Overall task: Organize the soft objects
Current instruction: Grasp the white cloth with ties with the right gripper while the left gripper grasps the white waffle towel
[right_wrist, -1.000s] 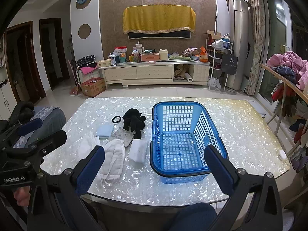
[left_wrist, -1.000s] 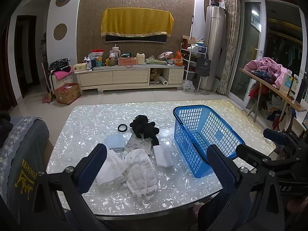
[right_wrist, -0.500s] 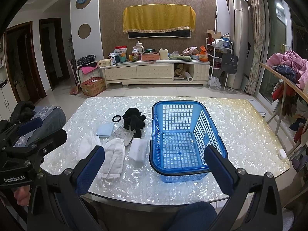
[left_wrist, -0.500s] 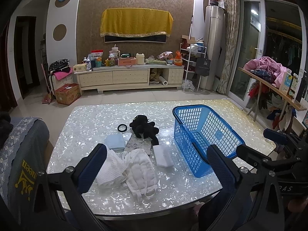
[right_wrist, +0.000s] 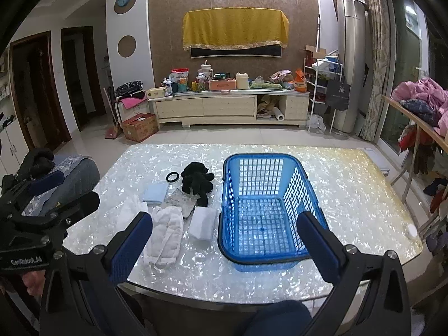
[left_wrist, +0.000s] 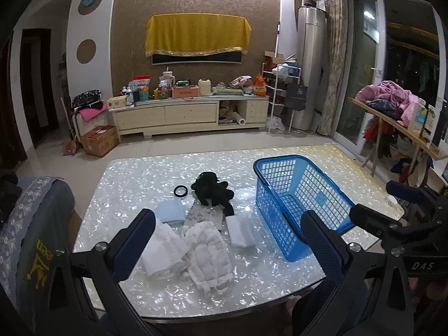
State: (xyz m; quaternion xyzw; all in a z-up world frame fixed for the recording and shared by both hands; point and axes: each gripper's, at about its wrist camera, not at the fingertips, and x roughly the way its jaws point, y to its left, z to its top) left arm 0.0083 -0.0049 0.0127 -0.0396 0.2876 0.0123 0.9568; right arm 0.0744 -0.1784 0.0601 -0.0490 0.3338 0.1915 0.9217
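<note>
Pearly, shell-patterned tabletop (left_wrist: 134,176) fills the near half of a cluttered living room, and the blue plastic lattice basket (right_wrist: 263,210) standing on it serves as the landmark; it looks empty. All the soft things lie to the left of the basket: a white rectangular sponge-like pad (right_wrist: 202,223) just beside its left wall, a white quilted cloth bundle (left_wrist: 208,249) further left with its long axis running toward the camera, a folded white towel (left_wrist: 163,247) touching that bundle on its far-from-basket side, a pale blue folded cloth (left_wrist: 170,213) and a black plush toy (left_wrist: 212,189) beyond them, and a small black ring (left_wrist: 180,190) beside the toy. A grey patterned piece under the toy is hard to identify.

The left gripper (left_wrist: 226,238) hovers short of the quilted bundle, fingers spread wide and holding nothing; it is probably the nearer one. The right gripper (right_wrist: 224,238) faces the basket, fingers equally wide apart and empty.
</note>
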